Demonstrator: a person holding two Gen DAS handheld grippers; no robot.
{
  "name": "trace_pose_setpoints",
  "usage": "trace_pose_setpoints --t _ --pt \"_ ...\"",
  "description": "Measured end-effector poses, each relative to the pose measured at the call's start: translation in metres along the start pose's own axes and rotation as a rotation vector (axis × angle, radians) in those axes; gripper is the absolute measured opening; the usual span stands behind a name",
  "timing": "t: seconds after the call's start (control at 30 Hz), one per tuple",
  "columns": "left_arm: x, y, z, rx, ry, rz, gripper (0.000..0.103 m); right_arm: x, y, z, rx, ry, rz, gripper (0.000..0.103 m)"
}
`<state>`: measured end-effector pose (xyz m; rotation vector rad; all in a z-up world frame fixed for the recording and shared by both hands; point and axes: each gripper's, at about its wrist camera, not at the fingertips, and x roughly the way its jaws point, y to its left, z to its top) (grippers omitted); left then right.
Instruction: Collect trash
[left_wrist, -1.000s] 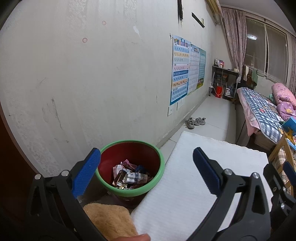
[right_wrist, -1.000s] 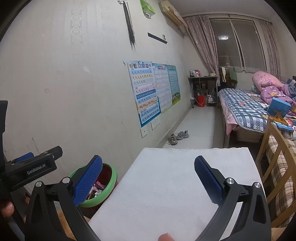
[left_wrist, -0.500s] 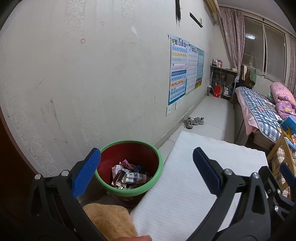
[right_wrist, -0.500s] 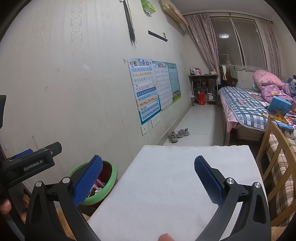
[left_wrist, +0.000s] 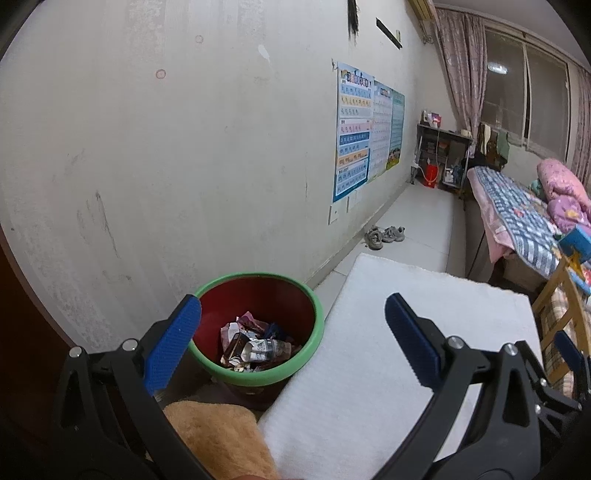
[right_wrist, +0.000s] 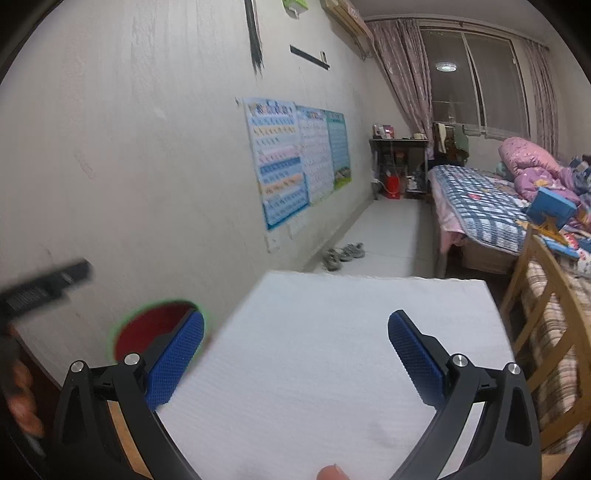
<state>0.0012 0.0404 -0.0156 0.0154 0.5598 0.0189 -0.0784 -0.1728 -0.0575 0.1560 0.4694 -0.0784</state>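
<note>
A red trash bin with a green rim (left_wrist: 314, 332) stands on the floor against the wall, left of a white table (left_wrist: 369, 369). It holds several crumpled wrappers and cartons (left_wrist: 255, 347). My left gripper (left_wrist: 293, 338) is open and empty, raised above the bin and the table's left edge. My right gripper (right_wrist: 295, 354) is open and empty over the white table (right_wrist: 314, 350). The bin (right_wrist: 147, 328) shows blurred at lower left in the right wrist view. No loose trash shows on the table.
A tan fuzzy cloth (left_wrist: 218, 435) lies near the bin. A wooden chair (right_wrist: 535, 314) stands right of the table. A bed (right_wrist: 480, 199) with a pink quilt lies beyond. A pair of shoes (left_wrist: 384, 234) sits by the wall with posters (left_wrist: 354, 133).
The right wrist view has swung, blurring the bin and the left gripper at its left edge. The left gripper has barely moved. Both stay open and empty.
</note>
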Motion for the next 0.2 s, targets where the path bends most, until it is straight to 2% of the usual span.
trace_pose_setpoints --t 0.07,0.13,0.2 --pt "0.004 0.003 -0.002 0.003 0.017 -0.008 0.098 0.020 -0.019 -0.015 -0.023 0.048 -0.064 0.096" --pt "0.010 0.011 -0.007 -0.020 0.035 -0.015 0.098 0.048 -0.047 -0.037 -0.012 0.144 -0.154 0.096" --pt "0.017 0.021 -0.017 -0.047 0.054 -0.003 0.098 0.079 -0.080 -0.062 0.047 0.253 -0.200 0.096"
